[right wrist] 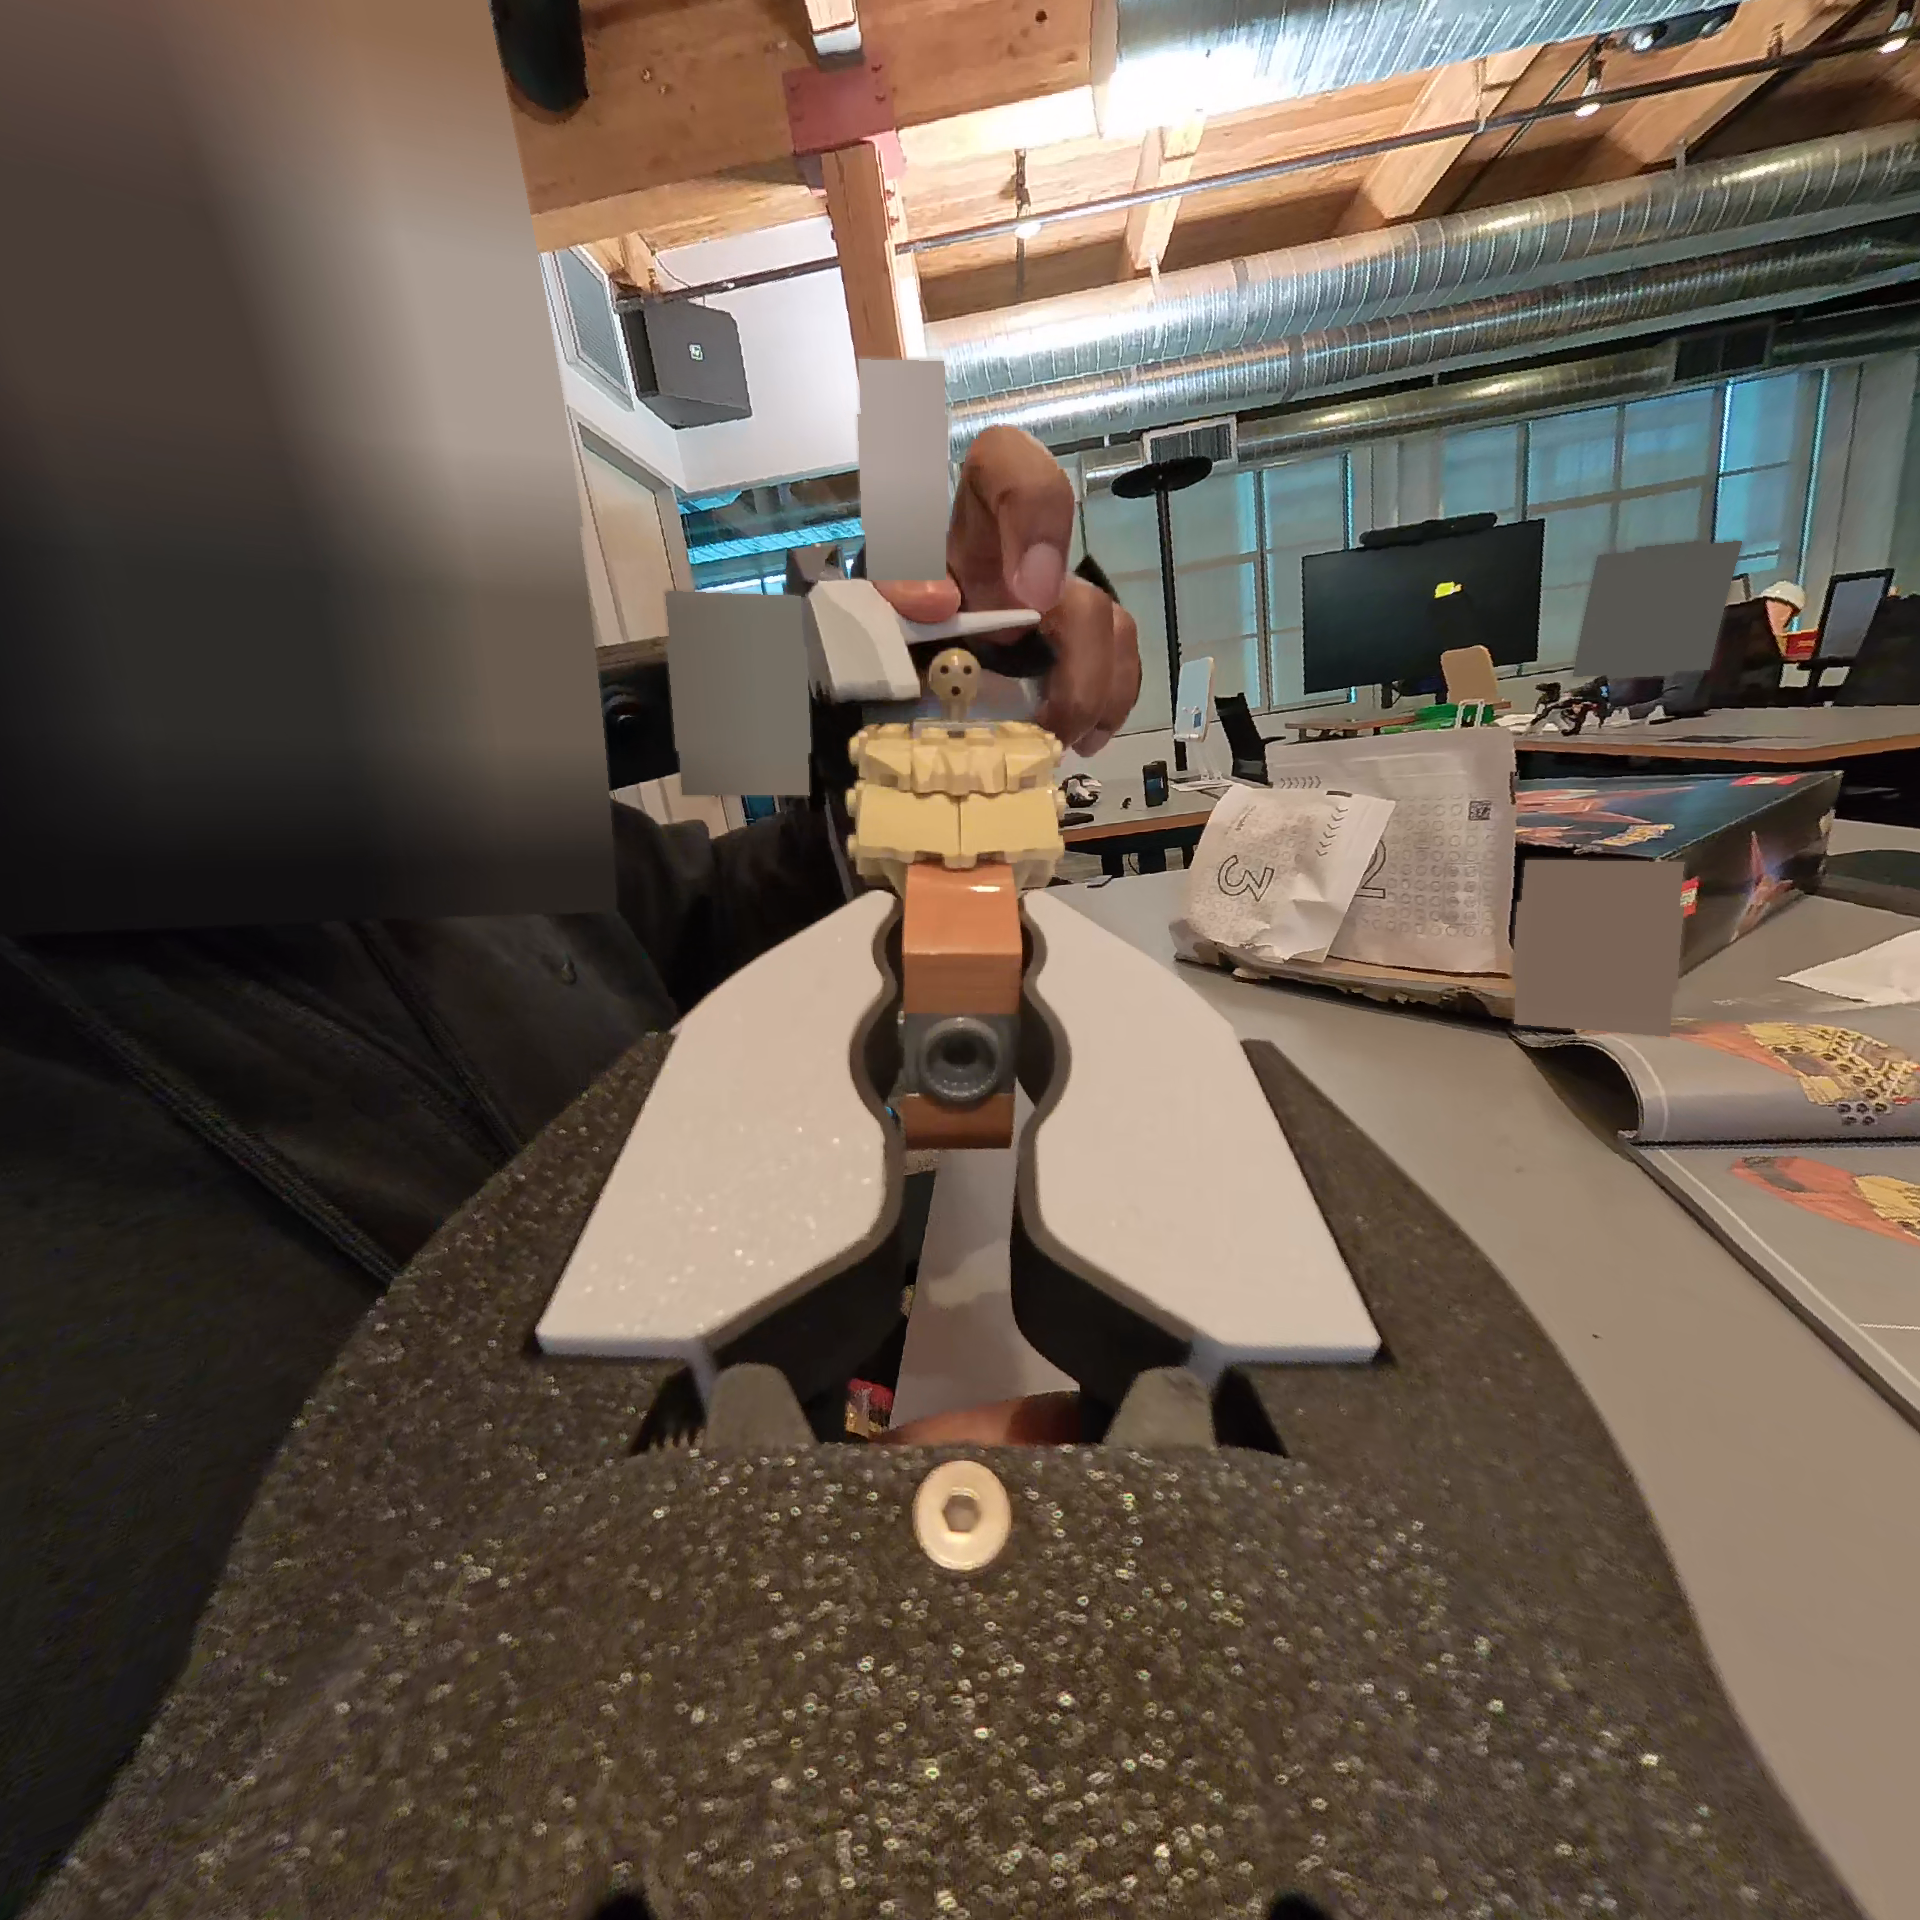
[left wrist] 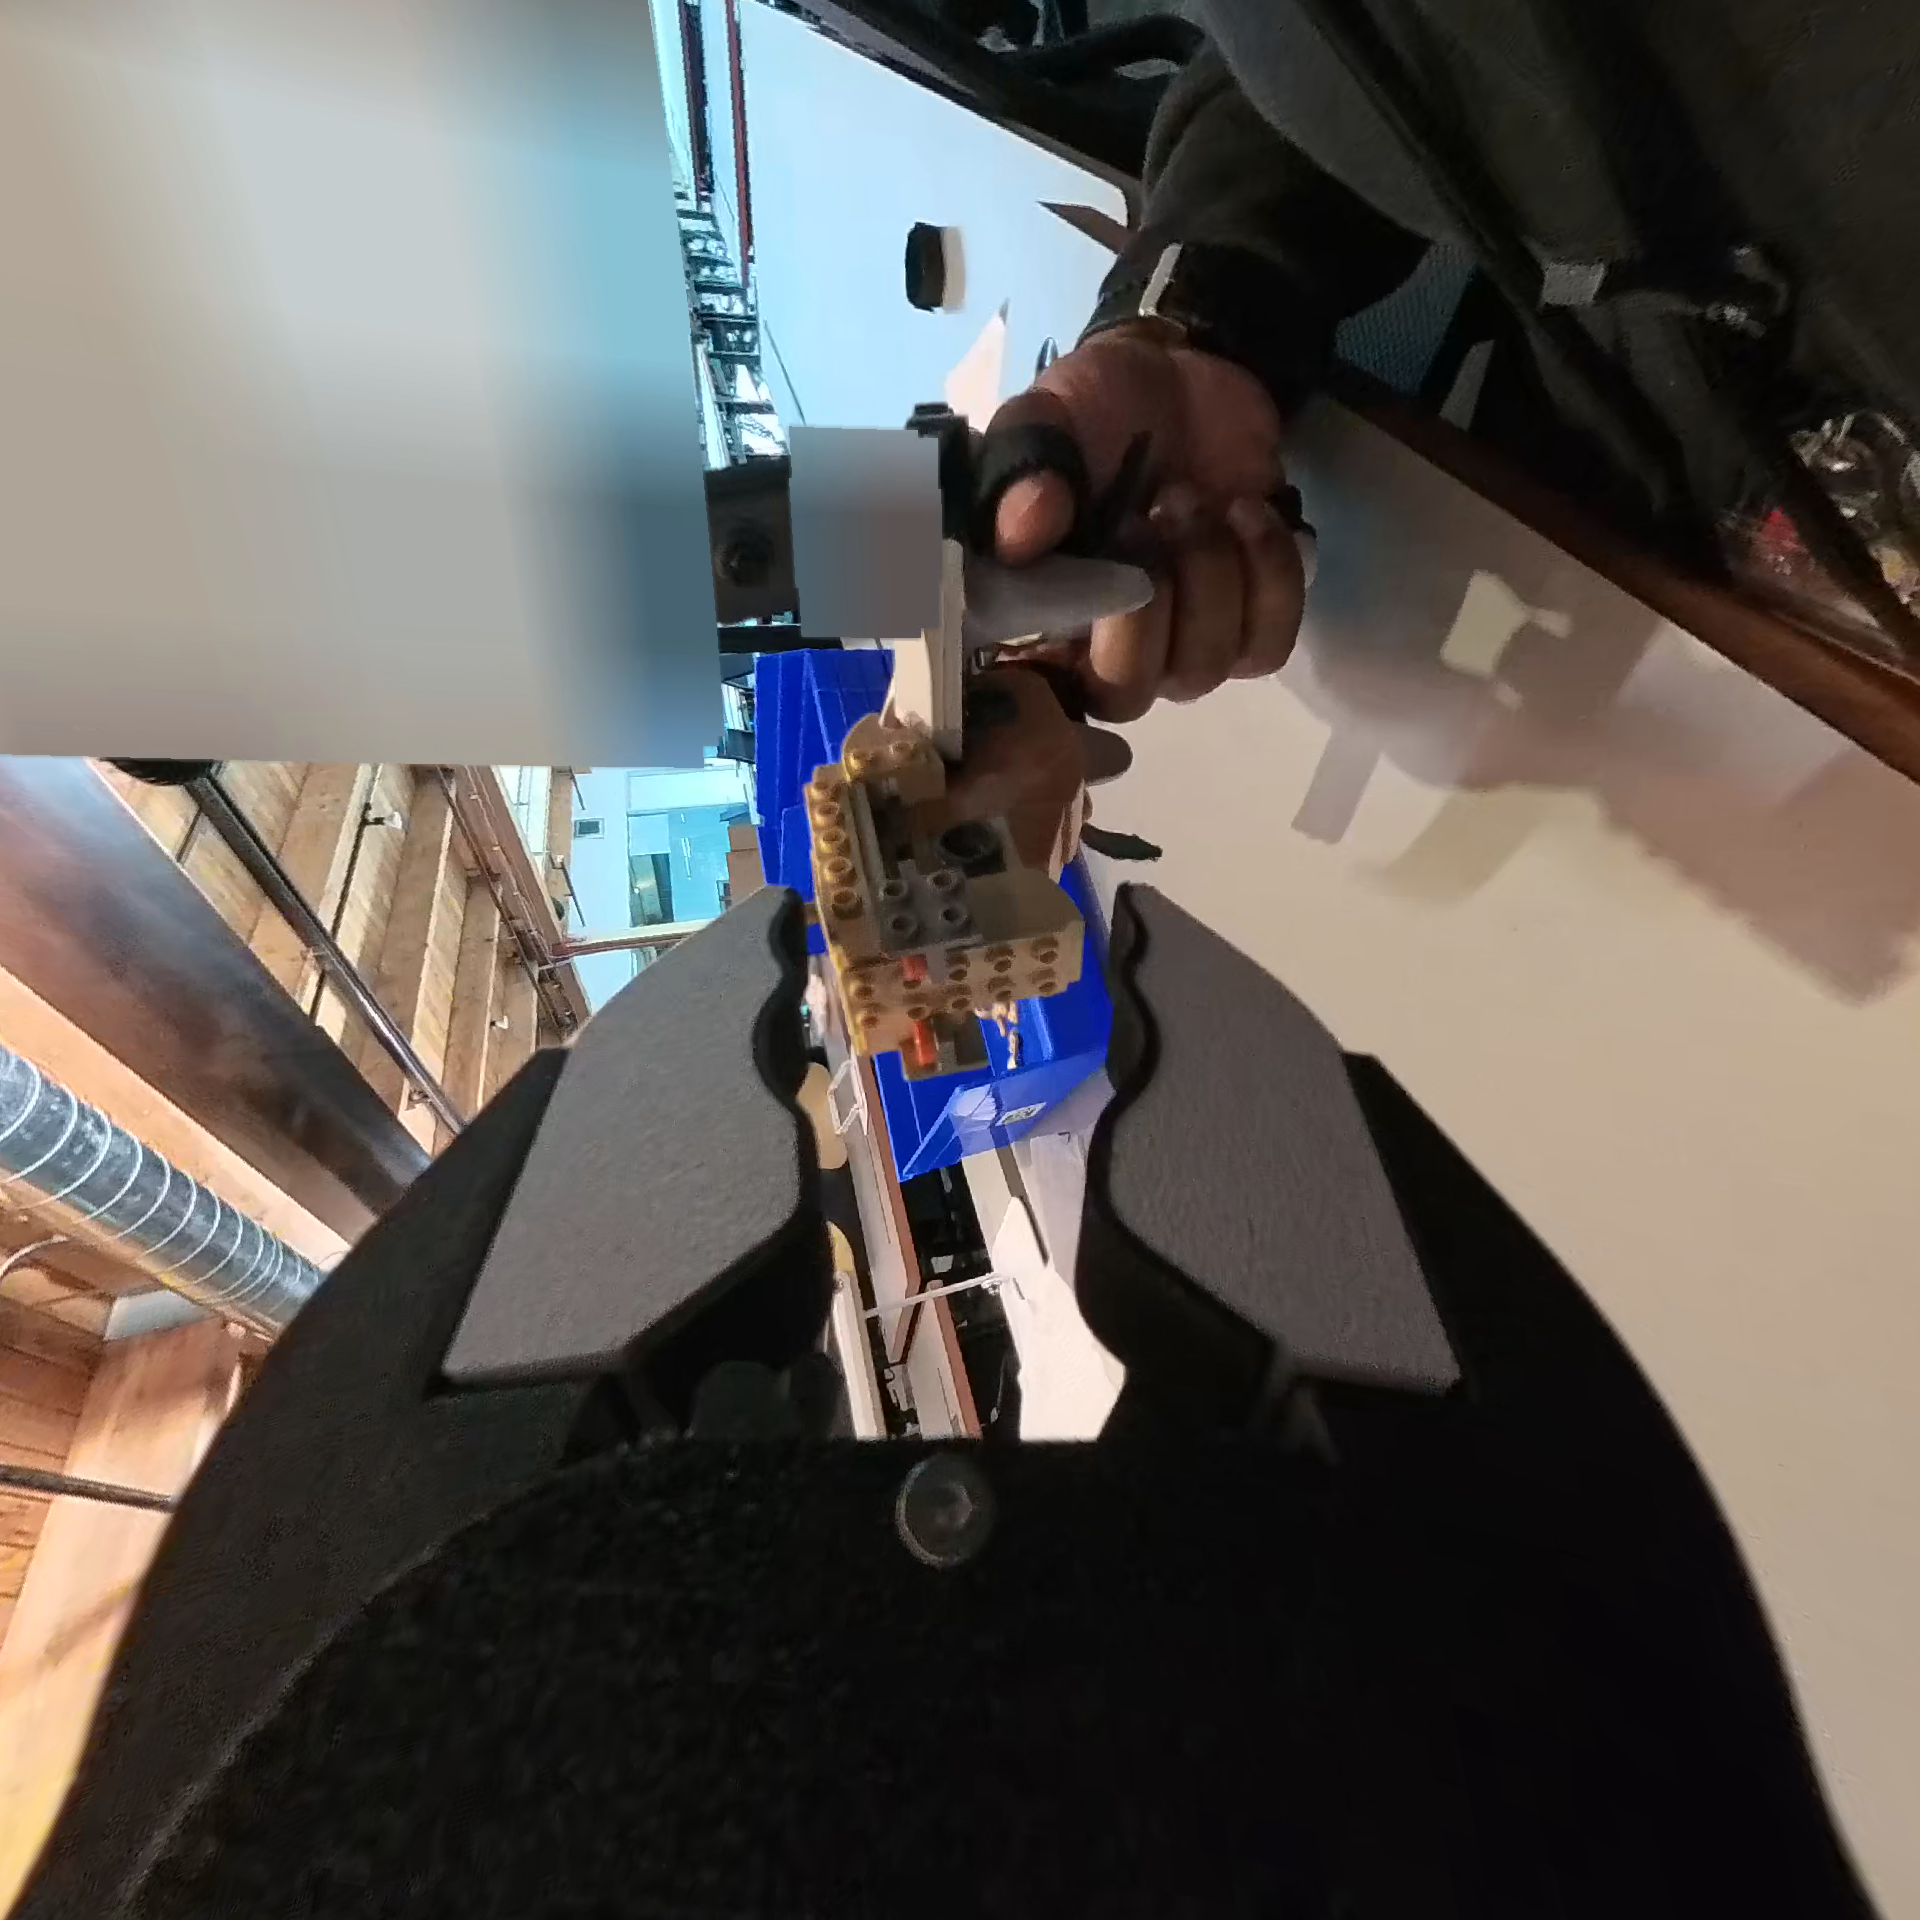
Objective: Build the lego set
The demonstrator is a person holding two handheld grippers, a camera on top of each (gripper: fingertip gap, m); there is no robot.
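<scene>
My right gripper (right wrist: pixel 958 935) was clamped on the lego model (right wrist: pixel 956 831): its light grey fingers (right wrist: pixel 769 1132) pinched the brown block at the base, with a dark grey piece with a round hole sitting between them. The tan upper part stuck out past the fingertips, and a small tan round piece with dark dots stood on top of it. The model was held up off the grey table (right wrist: pixel 1455 1195).

My left gripper (left wrist: pixel 956 925) had its black fingers (left wrist: pixel 665 1132) spread apart, holding nothing. In the left wrist view the same model (left wrist: pixel 935 914) sat just beyond the fingertips, not touching them; its tan studded sides and a grey studded plate faced the camera. A blue bin (left wrist: pixel 997 1070) was behind it. My hand (left wrist: pixel 1153 520) on the right gripper's handle showed farther off, above the model.

In the right wrist view, to the right on the table: crumpled white paper bags (right wrist: pixel 1340 873), a dark box (right wrist: pixel 1683 842) behind them, and an open instruction booklet (right wrist: pixel 1766 1081) nearer. The hand on the other gripper (right wrist: pixel 1039 592) appeared behind the model. A monitor (right wrist: pixel 1423 603) stood on a far desk.
</scene>
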